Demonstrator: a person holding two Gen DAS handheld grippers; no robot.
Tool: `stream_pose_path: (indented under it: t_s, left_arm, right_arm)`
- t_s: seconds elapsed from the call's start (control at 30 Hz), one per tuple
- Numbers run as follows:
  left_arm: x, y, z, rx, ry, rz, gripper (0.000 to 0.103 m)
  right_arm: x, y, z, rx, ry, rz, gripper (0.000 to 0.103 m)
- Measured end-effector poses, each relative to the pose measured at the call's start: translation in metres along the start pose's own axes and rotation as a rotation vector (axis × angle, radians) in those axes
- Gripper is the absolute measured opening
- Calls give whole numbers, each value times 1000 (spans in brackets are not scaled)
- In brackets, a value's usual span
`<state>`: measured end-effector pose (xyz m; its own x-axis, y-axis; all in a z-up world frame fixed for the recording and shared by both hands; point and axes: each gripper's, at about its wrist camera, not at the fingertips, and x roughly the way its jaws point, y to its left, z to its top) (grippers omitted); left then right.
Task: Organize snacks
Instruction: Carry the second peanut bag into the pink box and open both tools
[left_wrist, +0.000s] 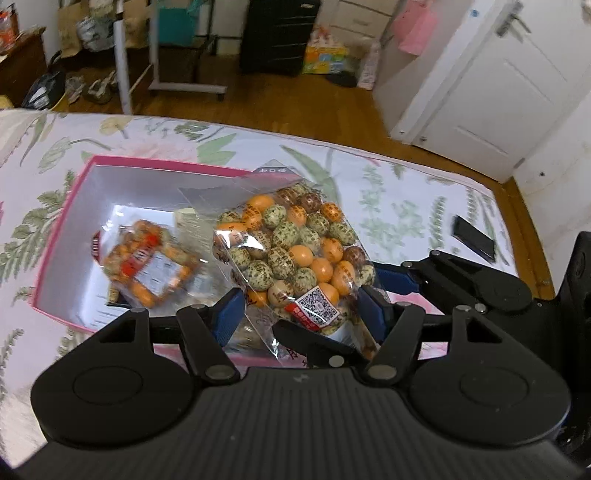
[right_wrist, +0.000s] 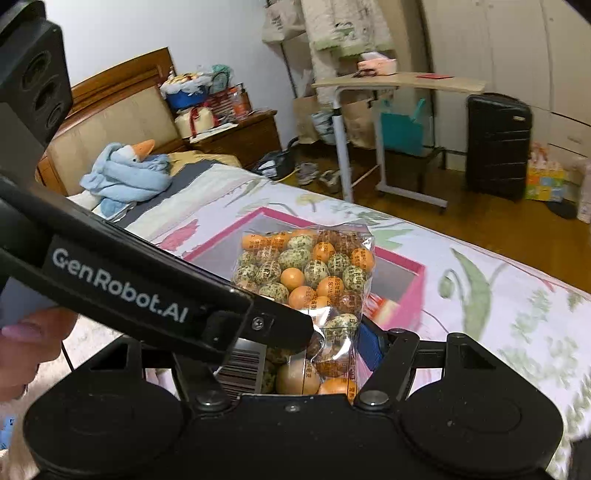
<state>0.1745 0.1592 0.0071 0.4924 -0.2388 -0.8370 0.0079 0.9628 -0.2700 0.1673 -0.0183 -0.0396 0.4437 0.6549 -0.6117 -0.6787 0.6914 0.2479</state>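
I hold the clear plastic bag of orange and speckled coated nuts (left_wrist: 295, 254) pinched in both the left gripper (left_wrist: 299, 314) and the right gripper (right_wrist: 332, 350); uneven release could drop it outside the pink-rimmed cardboard box (left_wrist: 79, 184).

Home bedroom: bed (right_wrist: 258, 192), headboard (right_wrist: 110, 122), suitcase (right_wrist: 496, 144).

My left matte black plastic tongs (left_wrist: 301, 314) are showing blue pads (left_wrist: 373, 315), round silver rivets and two ribbed circular hubs. My right black tongs (right_wrist: 334, 347) are wearing one visible blue pad (right_wrist: 371, 345). White "GenRobot.AI" lettering and a small screw are marking the black bar. My thumb (right_wrist: 26, 330) is showing a pink-polished nail.
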Motion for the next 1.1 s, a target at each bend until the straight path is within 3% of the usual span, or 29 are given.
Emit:
stream_pose_path:
  t_s: [0.33, 0.47, 0.57, 0.63, 0.77, 0.93, 1.1]
  left_arm:
    - [37, 73, 16, -180, -9, 103, 67]
    - [59, 87, 13, -209, 24, 106, 67]
    - [71, 91, 9, -227, 48, 93, 69]
    - [76, 85, 6, -193, 51, 128, 69]
    - [71, 71, -2, -95, -10, 204, 69]
    - [56, 73, -8, -84, -13, 177, 64]
    - [31, 62, -19, -42, -34, 177, 60]
  right_arm:
    - [81, 16, 22, -224, 48, 76, 73]
    - [101, 14, 24, -228, 135, 74, 73]
    - [108, 12, 19, -247, 183, 65, 81]
    - [105, 11, 16, -257, 181, 32, 88]
    - [78, 5, 10, -199, 129, 20, 89]
    - [37, -2, -5, -181, 42, -51, 89]
    - [-15, -20, -23, -42, -30, -77, 89]
